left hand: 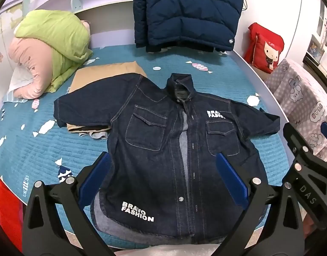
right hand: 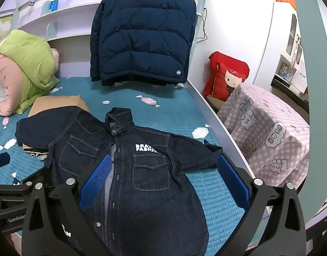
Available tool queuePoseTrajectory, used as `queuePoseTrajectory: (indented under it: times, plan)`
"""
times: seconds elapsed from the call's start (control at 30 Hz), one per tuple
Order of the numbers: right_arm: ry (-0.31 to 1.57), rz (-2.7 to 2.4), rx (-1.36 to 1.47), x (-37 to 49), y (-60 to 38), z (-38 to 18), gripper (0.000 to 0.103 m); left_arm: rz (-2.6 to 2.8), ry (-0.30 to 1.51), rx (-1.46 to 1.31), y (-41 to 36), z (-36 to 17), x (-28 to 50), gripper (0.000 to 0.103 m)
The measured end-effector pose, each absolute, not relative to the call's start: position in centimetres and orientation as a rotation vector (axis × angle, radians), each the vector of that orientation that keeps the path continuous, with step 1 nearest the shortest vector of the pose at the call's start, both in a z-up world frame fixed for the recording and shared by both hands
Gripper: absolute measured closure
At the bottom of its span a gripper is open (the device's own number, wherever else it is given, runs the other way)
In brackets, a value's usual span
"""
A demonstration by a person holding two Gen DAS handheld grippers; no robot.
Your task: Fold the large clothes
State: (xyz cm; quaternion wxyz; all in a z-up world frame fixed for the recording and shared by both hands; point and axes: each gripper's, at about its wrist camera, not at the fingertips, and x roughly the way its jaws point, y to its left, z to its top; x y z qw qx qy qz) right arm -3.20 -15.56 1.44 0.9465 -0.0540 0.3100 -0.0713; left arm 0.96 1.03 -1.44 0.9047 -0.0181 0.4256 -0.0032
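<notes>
A dark denim shirt (left hand: 163, 149) with white lettering lies spread face up on the teal bedspread (left hand: 35, 149), collar toward the far side, sleeves out to both sides. In the right wrist view the same denim shirt (right hand: 142, 170) fills the middle. My left gripper (left hand: 163, 164) hovers above the shirt's lower front, wide open, its blue pads empty. Over the shirt's right half my right gripper (right hand: 165, 166) is also wide open and holds nothing. The right gripper's black body (left hand: 308, 170) shows at the right edge of the left wrist view.
Folded tan clothes (left hand: 108, 74) lie under the shirt's left sleeve. A green and pink duvet (left hand: 48, 49) is piled at the far left. A navy puffer jacket (left hand: 184, 12) hangs over the bed's far end. A red cushion (left hand: 265, 47) and a checked pink cloth (right hand: 270, 132) sit right.
</notes>
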Motion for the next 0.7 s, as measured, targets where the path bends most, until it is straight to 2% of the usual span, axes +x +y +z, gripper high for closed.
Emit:
queuePoseTrajectory:
  times: [0.7]
  plan:
    - [0.622,-0.156,-0.086,-3.68,-15.94,0.78,0.007,-0.015,0.887,-0.026,0.33,-1.72,0.76,0.005]
